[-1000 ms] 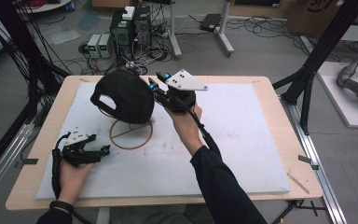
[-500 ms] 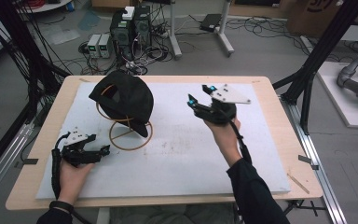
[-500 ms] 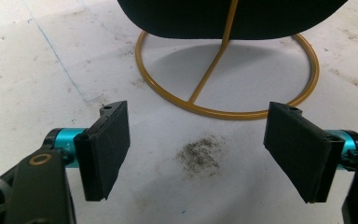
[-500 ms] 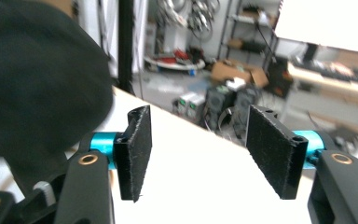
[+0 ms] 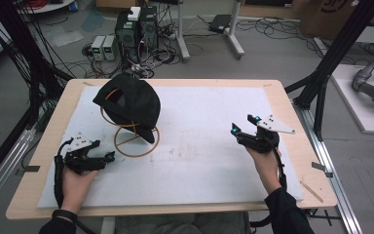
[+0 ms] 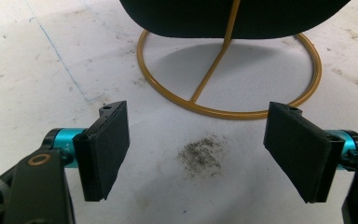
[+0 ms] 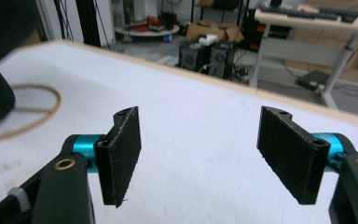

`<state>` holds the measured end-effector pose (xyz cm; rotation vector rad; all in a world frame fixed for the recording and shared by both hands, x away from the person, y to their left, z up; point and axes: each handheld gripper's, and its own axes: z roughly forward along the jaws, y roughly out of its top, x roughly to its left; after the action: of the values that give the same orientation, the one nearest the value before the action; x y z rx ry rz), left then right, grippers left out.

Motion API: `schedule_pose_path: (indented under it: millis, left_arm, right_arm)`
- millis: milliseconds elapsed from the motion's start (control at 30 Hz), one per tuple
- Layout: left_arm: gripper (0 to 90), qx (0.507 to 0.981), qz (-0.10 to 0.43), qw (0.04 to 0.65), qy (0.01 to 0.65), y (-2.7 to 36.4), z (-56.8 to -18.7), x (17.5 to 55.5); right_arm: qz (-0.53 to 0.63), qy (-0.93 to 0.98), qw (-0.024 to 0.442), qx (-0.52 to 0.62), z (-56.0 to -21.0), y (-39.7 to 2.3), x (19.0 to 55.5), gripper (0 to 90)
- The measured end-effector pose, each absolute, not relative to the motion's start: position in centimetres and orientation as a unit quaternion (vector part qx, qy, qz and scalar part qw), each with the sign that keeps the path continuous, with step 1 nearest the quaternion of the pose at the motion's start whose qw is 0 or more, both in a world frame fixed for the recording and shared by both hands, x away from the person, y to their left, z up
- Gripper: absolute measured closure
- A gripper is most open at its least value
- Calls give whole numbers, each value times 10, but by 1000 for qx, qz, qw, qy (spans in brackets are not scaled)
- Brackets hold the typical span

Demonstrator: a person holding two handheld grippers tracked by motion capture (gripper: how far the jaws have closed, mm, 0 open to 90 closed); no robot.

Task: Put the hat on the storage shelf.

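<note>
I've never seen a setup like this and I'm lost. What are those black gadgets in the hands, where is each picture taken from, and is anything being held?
A person sits at a table covered by a white mat and holds a hand-operated two-jaw gripper in each hand. The high view looks down from above: the left gripper rests near a black cap hung on a gold wire stand, and the right gripper is off to the side. The other two pictures come from cameras riding on the grippers, looking along their black jaws. Both stand open with nothing between them; the right one's jaws have just been opening.
</note>
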<state>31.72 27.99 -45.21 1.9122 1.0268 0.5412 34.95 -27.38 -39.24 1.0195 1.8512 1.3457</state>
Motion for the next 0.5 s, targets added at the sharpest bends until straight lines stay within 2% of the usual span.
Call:
schedule_pose_path:
  millis: [133,333,500]
  left_arm:
    - [225,769,216,438,412,280,-452,317]
    - [224,768,216,439,413,281,-452,318]
    - [223,767,216,439,415,281,-452,318]
  right_arm:
    - [496,710,301,399,-414,-282,349,302]
    - [467,713,263,452,-425,-290,355,298]
    - [477,689,278,470,-437,-303,353,340]
